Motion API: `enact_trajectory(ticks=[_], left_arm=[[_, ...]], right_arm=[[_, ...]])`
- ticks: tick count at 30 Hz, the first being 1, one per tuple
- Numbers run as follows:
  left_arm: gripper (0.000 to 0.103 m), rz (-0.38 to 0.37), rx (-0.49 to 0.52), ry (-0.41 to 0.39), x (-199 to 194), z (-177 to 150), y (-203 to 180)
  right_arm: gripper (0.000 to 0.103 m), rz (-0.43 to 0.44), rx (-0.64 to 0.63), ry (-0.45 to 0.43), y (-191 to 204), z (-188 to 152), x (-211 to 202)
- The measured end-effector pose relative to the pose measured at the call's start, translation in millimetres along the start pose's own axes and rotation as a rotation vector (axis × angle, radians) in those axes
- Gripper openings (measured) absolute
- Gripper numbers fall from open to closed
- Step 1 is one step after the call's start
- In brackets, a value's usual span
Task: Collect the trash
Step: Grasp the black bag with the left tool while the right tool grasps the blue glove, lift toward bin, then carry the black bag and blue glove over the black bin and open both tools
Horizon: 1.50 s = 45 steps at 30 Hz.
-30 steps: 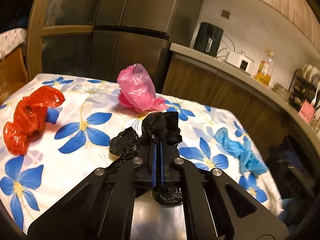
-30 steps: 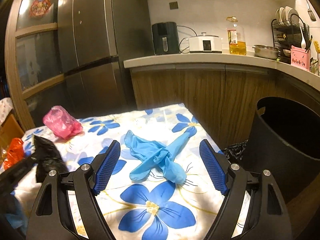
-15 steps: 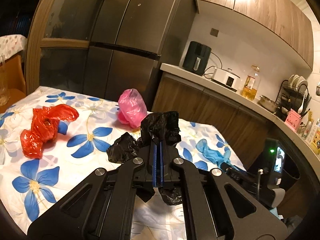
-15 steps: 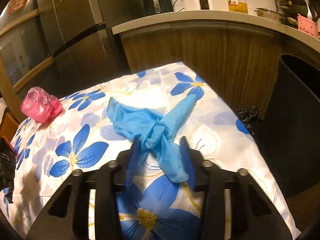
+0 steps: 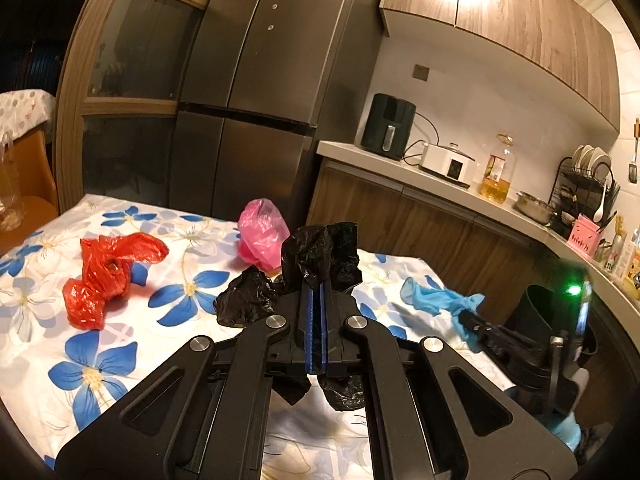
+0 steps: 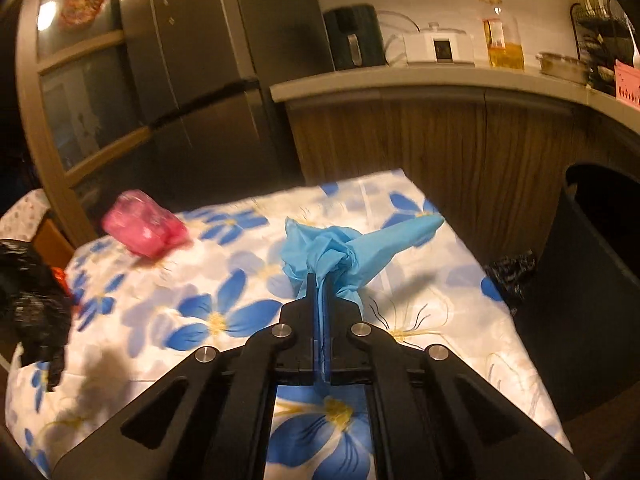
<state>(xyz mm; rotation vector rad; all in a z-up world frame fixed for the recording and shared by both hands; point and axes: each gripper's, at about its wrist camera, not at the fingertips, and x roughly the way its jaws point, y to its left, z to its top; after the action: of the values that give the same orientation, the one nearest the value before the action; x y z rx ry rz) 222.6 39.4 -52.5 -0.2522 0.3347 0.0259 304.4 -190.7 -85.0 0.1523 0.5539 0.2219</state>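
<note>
L claw [image 5: 316,304] is clamped tight on a black bag [image 5: 320,256]; crumpled plastic bulges above the tips, spills to the L side & hangs below the pads, clear of the tablecloth [image 5: 168,344]. R claw [image 6: 322,292] is pinched on a blue glove [image 6: 340,252]: bunched wad sits right at the tips, one long end pointing up-R toward the table's far R corner. Can't tell if the glove's far end touches the cloth.

Next out, L view: red bag [image 5: 108,272] lies flat on the cloth, L of the claw, well apart from it. Pink bag [image 5: 262,236] sits just beyond the black one, near the table's far edge. R view puts the pink bag far L, w/ bare cloth between it & the glove.

Edges: table's R edge runs just R of the glove. Past it, a dark bin [image 6: 600,280] stands w/ its mouth open, rim above table level. A bit of dark plastic [image 6: 510,272] sits in the gap between table & bin.

Far: fridge [image 5: 256,92] behind the table, wood cabinets [image 6: 432,140] & counter along the back.
</note>
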Motion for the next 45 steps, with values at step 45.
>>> enact_trajectory(ticks=[45], left_arm=[[0.001,-0.290,0.263,-0.006,-9.8,-1.0,-229.9]], right_arm=[[0.002,-0.195,0.075,-0.341,-141.4,26.2,-197.6]])
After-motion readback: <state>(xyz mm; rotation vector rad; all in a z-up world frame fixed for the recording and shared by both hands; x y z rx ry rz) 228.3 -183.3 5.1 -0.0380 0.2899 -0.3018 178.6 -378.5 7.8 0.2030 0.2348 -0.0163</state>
